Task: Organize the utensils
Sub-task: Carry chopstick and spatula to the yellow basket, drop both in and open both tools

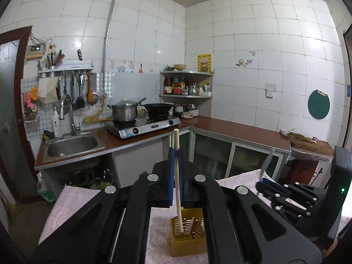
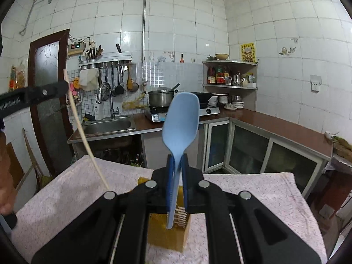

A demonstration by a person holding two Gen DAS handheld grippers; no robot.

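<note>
Pale bare-wood chopstick (image 1: 177, 171), matt and smooth. The light-blue spoon (image 2: 180, 121) looks like soft-sheen plastic. Gold utensil holder (image 1: 187, 233), slotted, a dull metallic finish. Under it a pinkish speckled cloth (image 2: 66, 189), nubbly and matt. Behind, glossy white wall tiles (image 1: 253, 44), a brushed steel sink (image 1: 72, 146), a shiny steel pot (image 2: 161, 98), and a polished brown countertop (image 1: 237, 129).

Right gripper (image 2: 177, 157) clamps a light blue spoon (image 2: 179, 129), bowl up at twelve o'clock. Below, at six o'clock, a gold slotted holder (image 2: 167, 237) stands on a pink-speckled cloth (image 2: 66, 193). At nine o'clock, the left gripper (image 2: 62, 88) pinches a pale chopstick (image 2: 85, 140).
</note>
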